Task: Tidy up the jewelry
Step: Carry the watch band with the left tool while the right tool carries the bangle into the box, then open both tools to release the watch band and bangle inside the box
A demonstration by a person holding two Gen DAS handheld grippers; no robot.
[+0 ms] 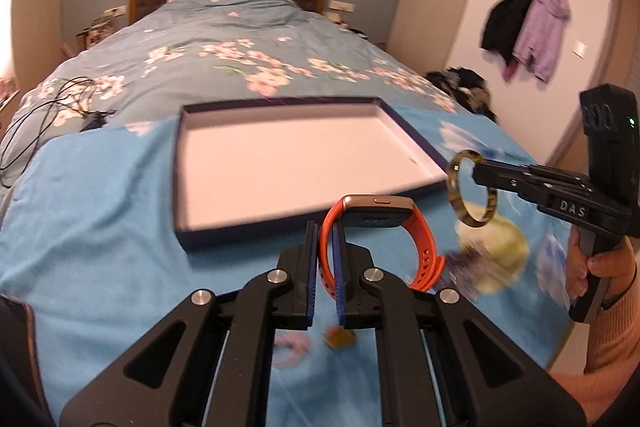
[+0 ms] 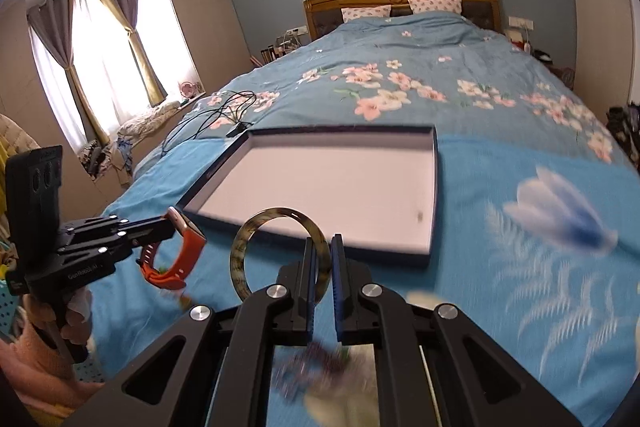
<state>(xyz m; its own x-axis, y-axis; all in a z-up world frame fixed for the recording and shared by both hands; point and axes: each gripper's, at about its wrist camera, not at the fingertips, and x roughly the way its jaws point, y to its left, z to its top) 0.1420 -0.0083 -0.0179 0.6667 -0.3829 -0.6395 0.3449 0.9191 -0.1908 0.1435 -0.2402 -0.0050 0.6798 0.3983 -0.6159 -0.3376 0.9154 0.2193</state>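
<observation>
Both claws up off the blue cloth (image 1: 100,195), near side of the tray (image 1: 280,163), which sits empty w/ low rim: left claw (image 1: 325,247) clamped on the strap of the orange watch (image 1: 376,223), right claw (image 2: 320,259) pinched on the thin edge of the bangle (image 2: 276,251), each piece dangling short of the tray's near rim. Risk as I see it: bangle is held by a sliver, so a quick swing could twist it loose & drop it short of the tray. Watch hangs lopsided, heavy face outboard, so strap may slip thru the pads; released together near the tray, the two claws could also knock.
</observation>
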